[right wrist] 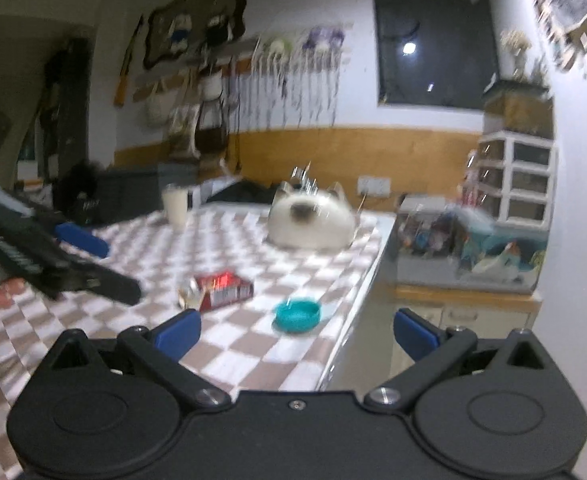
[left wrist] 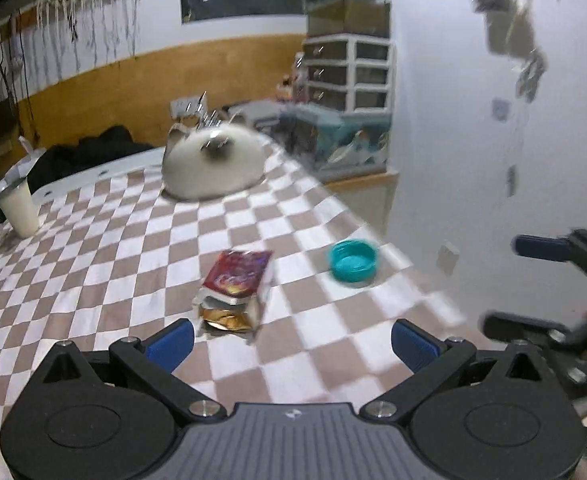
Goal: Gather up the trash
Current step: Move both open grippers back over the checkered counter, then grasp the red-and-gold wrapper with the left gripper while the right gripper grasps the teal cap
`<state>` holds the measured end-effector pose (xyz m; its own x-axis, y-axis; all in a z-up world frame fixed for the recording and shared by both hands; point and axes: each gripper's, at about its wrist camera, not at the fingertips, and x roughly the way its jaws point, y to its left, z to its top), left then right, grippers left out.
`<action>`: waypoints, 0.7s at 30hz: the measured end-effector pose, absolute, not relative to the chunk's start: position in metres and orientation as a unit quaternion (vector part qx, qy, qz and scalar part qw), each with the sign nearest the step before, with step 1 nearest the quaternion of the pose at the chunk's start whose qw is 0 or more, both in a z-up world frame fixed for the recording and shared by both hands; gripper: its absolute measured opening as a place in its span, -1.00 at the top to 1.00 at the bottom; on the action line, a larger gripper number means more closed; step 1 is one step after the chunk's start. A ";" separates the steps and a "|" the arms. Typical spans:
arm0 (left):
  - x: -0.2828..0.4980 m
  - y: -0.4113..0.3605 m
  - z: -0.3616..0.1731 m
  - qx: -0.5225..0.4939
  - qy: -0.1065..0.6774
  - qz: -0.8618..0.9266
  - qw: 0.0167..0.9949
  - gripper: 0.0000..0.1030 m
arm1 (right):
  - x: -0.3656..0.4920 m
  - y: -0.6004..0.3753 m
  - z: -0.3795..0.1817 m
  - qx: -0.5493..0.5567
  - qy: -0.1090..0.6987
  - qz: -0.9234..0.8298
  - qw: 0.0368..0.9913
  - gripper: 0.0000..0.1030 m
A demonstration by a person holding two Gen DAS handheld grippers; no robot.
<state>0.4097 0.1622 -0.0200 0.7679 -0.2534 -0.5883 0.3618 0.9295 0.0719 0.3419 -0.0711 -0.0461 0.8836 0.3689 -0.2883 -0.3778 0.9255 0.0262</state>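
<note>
Blurring the snack wrapper (left wrist: pixel 235 290), its print unreadable.

Can't read a thing here tbh, the print on the red snack packet (left wrist: pixel 235 280) is just a blur.

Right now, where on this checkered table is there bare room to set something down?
Bare cloth spans the stretch between the white cup, the white cat-shaped holder and the torn red snack wrapper. A narrower gap lies between wrapper and teal plastic lid. The lid's side, near the table edge, is tightest.
</note>
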 end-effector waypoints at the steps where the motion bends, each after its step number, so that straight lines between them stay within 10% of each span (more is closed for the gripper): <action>1: 0.418 0.162 -0.026 0.095 0.298 -0.163 0.936 -1.00 | 0.348 -0.069 -0.049 -0.020 0.157 0.195 0.968 -1.00; 11: 0.478 0.176 -0.062 0.078 0.278 -0.144 0.947 -0.99 | 0.387 -0.061 -0.078 -0.034 0.162 0.208 0.964 -1.00; 16: 0.483 0.170 -0.069 0.106 0.281 -0.118 0.947 -0.64 | 0.417 -0.055 -0.083 -0.057 0.163 0.229 0.958 -0.96; 21: 0.488 0.169 -0.070 0.112 0.277 -0.120 0.947 -0.62 | 0.450 -0.039 -0.086 -0.113 0.163 0.238 0.951 -0.55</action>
<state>0.4884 0.1694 -0.0700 0.8181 -0.1646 -0.5511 0.2891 0.9460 0.1466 0.4502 -0.0387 -0.0855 0.8339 0.4151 -0.3639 -0.4889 0.8614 -0.1378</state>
